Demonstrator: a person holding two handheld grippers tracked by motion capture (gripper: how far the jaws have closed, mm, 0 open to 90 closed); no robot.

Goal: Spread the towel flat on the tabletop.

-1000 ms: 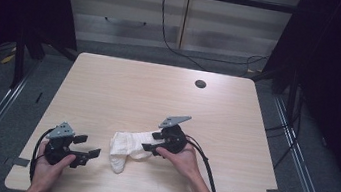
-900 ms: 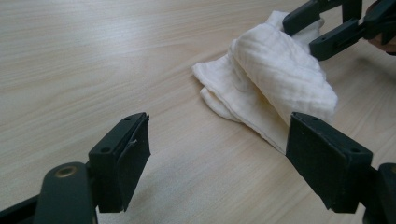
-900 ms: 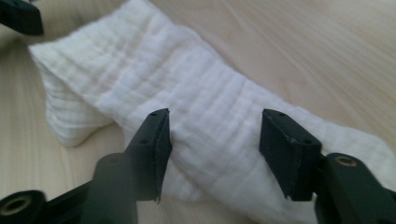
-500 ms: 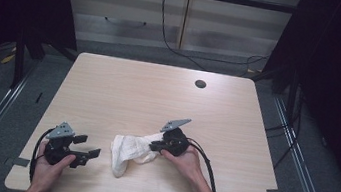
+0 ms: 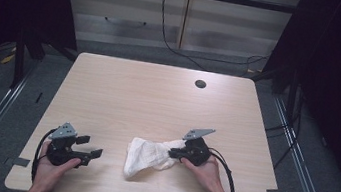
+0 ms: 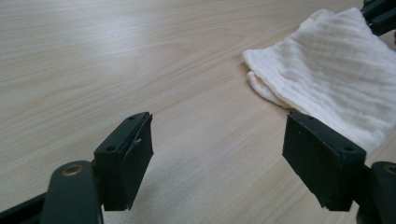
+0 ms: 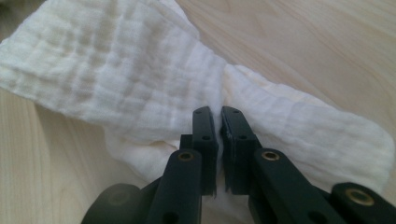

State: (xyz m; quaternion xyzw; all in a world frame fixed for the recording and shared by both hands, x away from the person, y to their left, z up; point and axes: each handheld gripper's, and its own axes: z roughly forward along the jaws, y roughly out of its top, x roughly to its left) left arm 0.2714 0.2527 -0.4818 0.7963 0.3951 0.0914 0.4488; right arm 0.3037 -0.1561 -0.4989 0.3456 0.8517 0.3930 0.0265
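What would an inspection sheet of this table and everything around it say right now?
Surface: pale wooden table, with a round dark hole near its far edge.
Job's things: white cloth, crumpled, lying near the front edge.
Clutter: nothing seen.
Grippers: right gripper has just closed and pinches a fold of the cloth; left gripper is open with nothing between its jaws, resting apart from the cloth.
Cables: a black cable trails from the right gripper, another loops by the left one; more run across the floor behind.
Surroundings: dark curtains at both sides, pale cabinets behind, metal rails on the grey floor.
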